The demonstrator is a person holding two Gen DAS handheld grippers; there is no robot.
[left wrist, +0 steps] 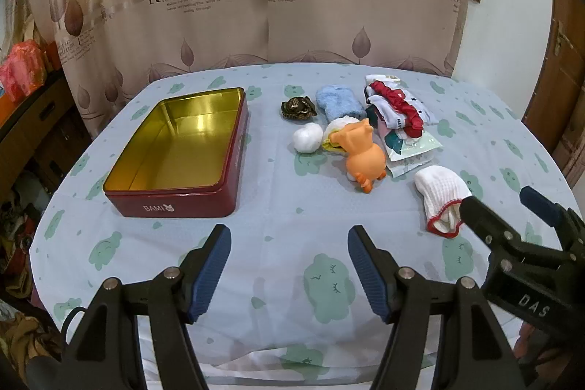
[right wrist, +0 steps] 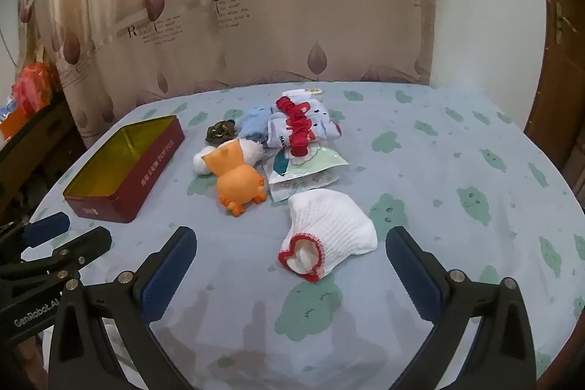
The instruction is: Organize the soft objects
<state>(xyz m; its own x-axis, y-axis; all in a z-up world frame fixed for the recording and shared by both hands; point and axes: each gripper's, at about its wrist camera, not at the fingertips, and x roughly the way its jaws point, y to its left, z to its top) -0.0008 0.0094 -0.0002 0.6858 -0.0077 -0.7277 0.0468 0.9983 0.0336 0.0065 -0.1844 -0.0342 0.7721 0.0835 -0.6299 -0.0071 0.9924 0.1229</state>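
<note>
An open red tin [left wrist: 175, 200] [right wrist: 146, 178] with a gold inside stands empty on the left of the table. To its right lies a cluster: an orange soft toy [left wrist: 365, 156] [right wrist: 237, 181], a white ball [left wrist: 307, 137], a blue fluffy cloth [left wrist: 338, 103] [right wrist: 252, 127], a dark patterned piece [left wrist: 298, 108] [right wrist: 219, 131], red-and-white clothes [left wrist: 398, 106] [right wrist: 303, 127] on a packet [left wrist: 413, 152] [right wrist: 307, 174]. A white red-edged sock [left wrist: 440, 201] [right wrist: 329, 233] lies nearest. My left gripper [left wrist: 289, 262] is open over bare cloth. My right gripper [right wrist: 290, 265] [left wrist: 501, 207] is open, straddling the sock.
The table wears a pale blue cloth [left wrist: 292, 218] with green cloud prints. A leaf-patterned curtain [left wrist: 256, 6] hangs behind it. Cluttered shelves [left wrist: 25, 90] stand at the left, a wooden door [left wrist: 566, 79] at the right.
</note>
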